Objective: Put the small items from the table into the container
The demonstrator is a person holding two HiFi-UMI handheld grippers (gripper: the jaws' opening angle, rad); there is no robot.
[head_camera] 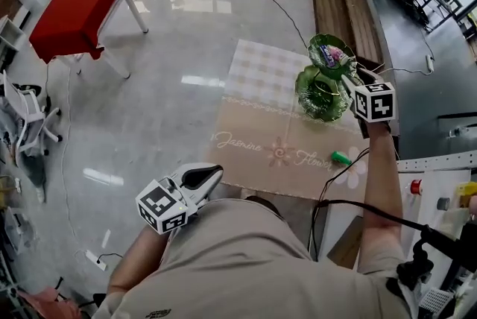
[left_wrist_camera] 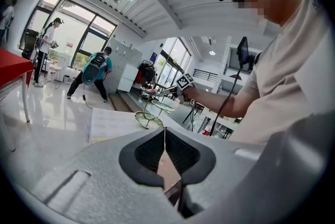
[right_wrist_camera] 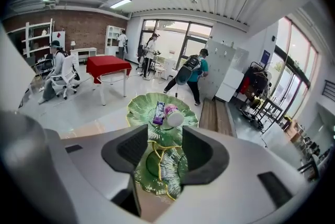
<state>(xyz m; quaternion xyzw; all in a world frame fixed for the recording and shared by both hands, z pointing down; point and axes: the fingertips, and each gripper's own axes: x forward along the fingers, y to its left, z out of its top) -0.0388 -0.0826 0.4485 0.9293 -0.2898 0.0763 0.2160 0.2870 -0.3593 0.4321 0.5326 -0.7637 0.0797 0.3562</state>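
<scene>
Right gripper: jaws wide apart, empty, above stand, far right. Left gripper: jaws together, near left. On top tier: packet, bottle. On cloth, near stand: green item.

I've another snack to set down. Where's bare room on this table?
The cloth left of the green tiered dish is bare, checked end and tan end alike. The lower tier looks free. Crowded: the upper tier, with a purple packet and a small cup.
</scene>
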